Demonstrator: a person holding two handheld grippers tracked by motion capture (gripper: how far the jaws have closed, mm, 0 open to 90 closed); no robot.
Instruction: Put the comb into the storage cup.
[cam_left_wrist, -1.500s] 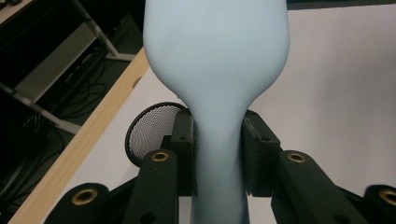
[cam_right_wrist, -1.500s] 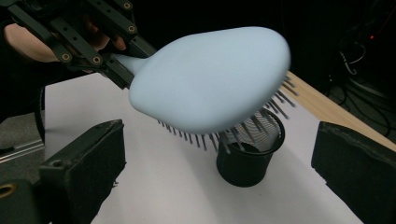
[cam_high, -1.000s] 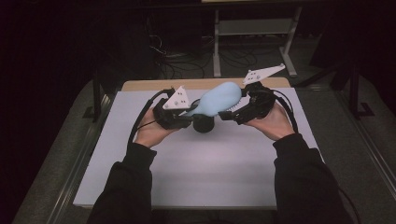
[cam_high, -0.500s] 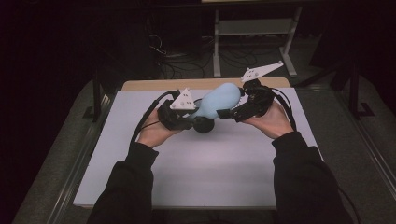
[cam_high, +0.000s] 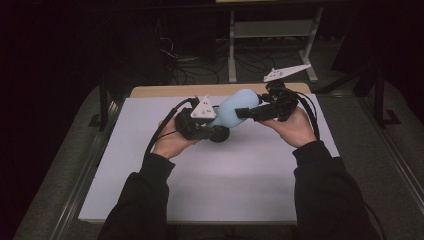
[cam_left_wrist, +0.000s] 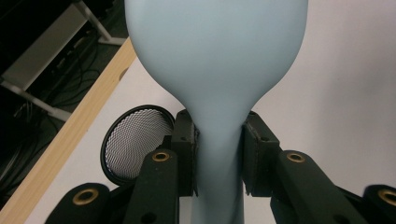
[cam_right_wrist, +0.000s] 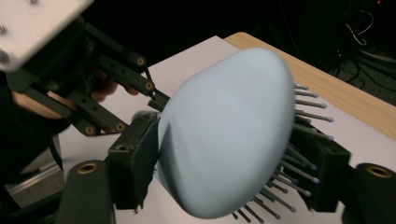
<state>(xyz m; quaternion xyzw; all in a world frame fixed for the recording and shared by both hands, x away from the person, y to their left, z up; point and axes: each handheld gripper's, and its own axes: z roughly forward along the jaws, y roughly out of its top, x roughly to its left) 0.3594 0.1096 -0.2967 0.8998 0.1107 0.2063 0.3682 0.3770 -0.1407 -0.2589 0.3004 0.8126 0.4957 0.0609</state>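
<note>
Now, both of us hands are on one thing, line by line:

Thing in hand: a pale blue hairbrush (cam_high: 235, 109), held in the air above the white table (cam_high: 215, 185), between the two grippers.

Left gripper (cam_left_wrist: 218, 156): our jaws are pinched on the narrow handle just below where it swells into the head; in the high view this gripper (cam_high: 207, 126) sits at the brush's lower end.

Right gripper (cam_right_wrist: 224, 163): our jaws are clamped across the broad head, one on its smooth back edge, the other among the bristle pins (cam_right_wrist: 299, 154); in the high view it (cam_high: 252, 112) meets the upper end of the brush.

Change: since a second ago the right hand (cam_high: 292, 125) has lifted and tipped a little, and the brush head has risen with it, so the brush now slants more steeply up toward the right.

Meaning: we judge this a two-handed re-orienting or hand-over in mid-air, with neither grip released yet.

Nearby: a round black mesh object (cam_left_wrist: 135, 140) lies on the table just beside the left jaws.

Risk: twisting against two firm grips could slip the smooth handle.
</note>
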